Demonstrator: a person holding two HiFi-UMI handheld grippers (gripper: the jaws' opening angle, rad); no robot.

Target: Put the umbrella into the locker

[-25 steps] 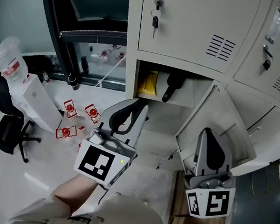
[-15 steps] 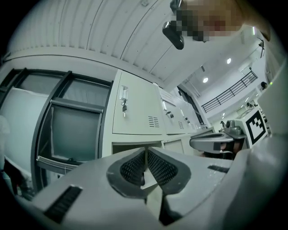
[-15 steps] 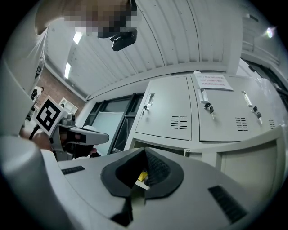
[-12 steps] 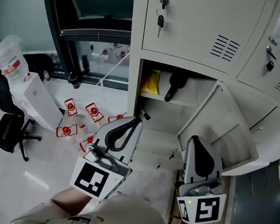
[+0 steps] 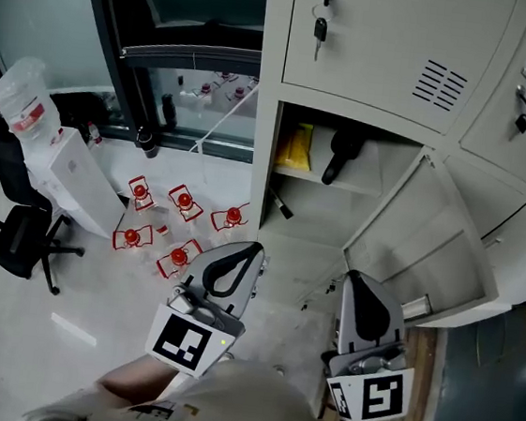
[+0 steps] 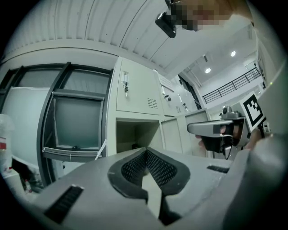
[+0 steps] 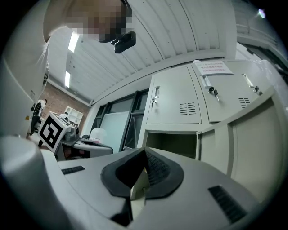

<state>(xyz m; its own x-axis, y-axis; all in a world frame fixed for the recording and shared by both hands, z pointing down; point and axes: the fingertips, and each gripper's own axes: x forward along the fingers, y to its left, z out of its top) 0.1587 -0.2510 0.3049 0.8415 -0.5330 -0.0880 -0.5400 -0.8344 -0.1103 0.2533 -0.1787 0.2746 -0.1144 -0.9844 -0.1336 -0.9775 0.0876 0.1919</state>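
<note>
Your left hand-held gripper point(image 5: 251, 250) and right hand-held gripper point(image 5: 355, 278) are pressed together, empty, below the beige metal locker point(image 5: 260, 171), since the black folded umbrella point(image 5: 342, 155) already lies in its open compartment.

The upper door point(image 5: 385, 49) hides most of the umbrella point(image 5: 341, 157) in the locker point(image 5: 399, 171)

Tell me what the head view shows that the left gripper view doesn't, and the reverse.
Head view only: the black umbrella lying beside a yellow item inside the open compartment, red-capped bottles on the floor, and an office chair.
Left gripper view only: the pads of the left gripper, whose jaws have just closed together on nothing, and ceiling lights.
Both: the open compartment, the key in the door above it, and the right gripper.
</note>
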